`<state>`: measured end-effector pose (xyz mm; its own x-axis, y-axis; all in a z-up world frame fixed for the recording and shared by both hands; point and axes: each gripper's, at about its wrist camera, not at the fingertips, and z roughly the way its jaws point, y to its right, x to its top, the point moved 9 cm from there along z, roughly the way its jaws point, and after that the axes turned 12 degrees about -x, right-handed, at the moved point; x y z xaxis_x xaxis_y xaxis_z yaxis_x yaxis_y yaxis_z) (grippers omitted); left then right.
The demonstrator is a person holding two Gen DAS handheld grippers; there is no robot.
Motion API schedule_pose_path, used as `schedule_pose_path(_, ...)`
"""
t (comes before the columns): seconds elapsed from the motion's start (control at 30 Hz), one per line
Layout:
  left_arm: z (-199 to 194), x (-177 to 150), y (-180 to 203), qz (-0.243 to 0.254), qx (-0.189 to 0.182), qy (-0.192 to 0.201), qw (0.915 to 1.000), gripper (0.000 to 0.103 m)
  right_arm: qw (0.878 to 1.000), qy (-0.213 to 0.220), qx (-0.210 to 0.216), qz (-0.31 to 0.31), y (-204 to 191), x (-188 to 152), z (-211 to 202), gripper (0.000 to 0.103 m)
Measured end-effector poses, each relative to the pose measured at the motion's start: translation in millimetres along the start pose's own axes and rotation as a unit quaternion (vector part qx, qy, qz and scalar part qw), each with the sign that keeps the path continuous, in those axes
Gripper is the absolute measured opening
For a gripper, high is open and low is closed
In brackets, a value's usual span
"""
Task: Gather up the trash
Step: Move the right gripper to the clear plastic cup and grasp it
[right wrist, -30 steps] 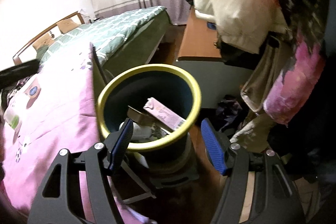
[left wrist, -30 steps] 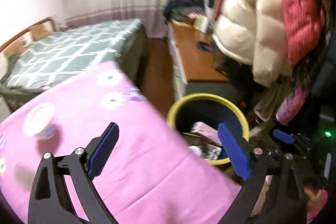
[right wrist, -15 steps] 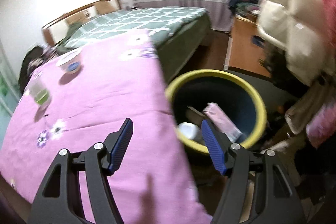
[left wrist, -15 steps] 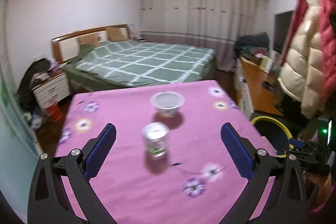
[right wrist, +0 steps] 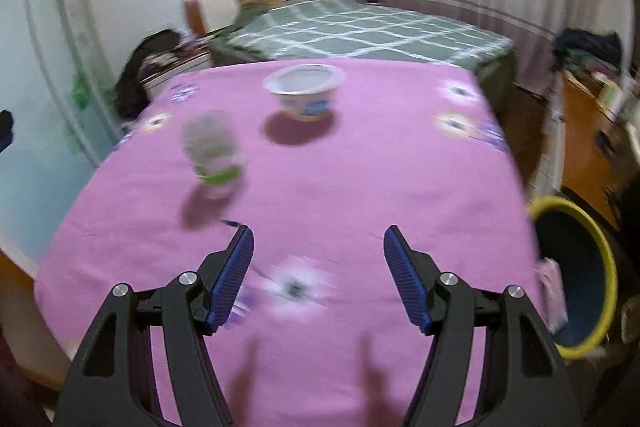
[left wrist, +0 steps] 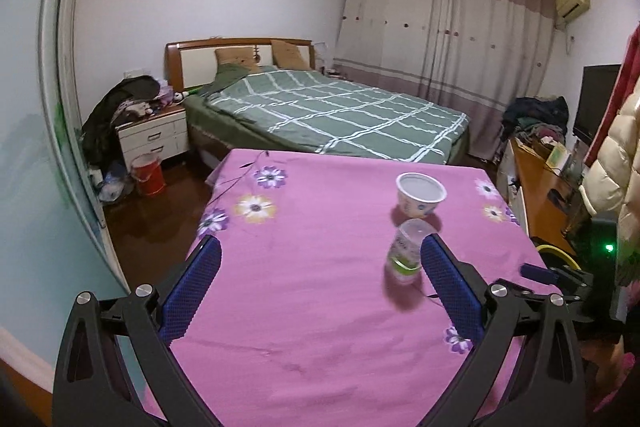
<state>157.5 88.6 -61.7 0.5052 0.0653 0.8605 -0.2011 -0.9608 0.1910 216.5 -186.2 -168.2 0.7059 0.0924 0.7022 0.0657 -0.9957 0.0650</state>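
Note:
A clear plastic cup with a green label (left wrist: 408,251) stands on the pink flowered tablecloth (left wrist: 320,267), and a white round tub (left wrist: 420,194) stands behind it. Both show in the right wrist view, the cup (right wrist: 212,155) blurred and the tub (right wrist: 305,97) farther back. My left gripper (left wrist: 320,291) is open and empty above the table, its right finger close beside the cup. My right gripper (right wrist: 318,277) is open and empty over the table's near part. The yellow-rimmed dark bin (right wrist: 576,275) with trash inside stands right of the table.
A bed with a green checked cover (left wrist: 332,111) lies behind the table. A nightstand (left wrist: 154,135) piled with clothes and a red bucket (left wrist: 148,173) are at the left. A wooden desk (left wrist: 540,195) and hanging coats (left wrist: 616,155) are at the right.
Both grippers have swung left, away from the bin, and now face the table. The cup has shifted from between the left gripper's fingers to beside its right finger. Both stay open.

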Motion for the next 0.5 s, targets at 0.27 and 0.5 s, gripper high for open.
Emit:
schedule_pose_path(0.27,-0.8,-9.5,-23.7,-0.017,0.005,-0.007,0.9998,0.098,0.998,0.008,0.029,-0.051,-76.6,39.5,34.8,0.072)
schedule_pose_path(0.5,2.7,-10.2,-21.1,-0.022,0.002,-0.007,0.9997,0.098,0.998,-0.015,0.029,-0.061,-91.5,63.0,69.2,0.073)
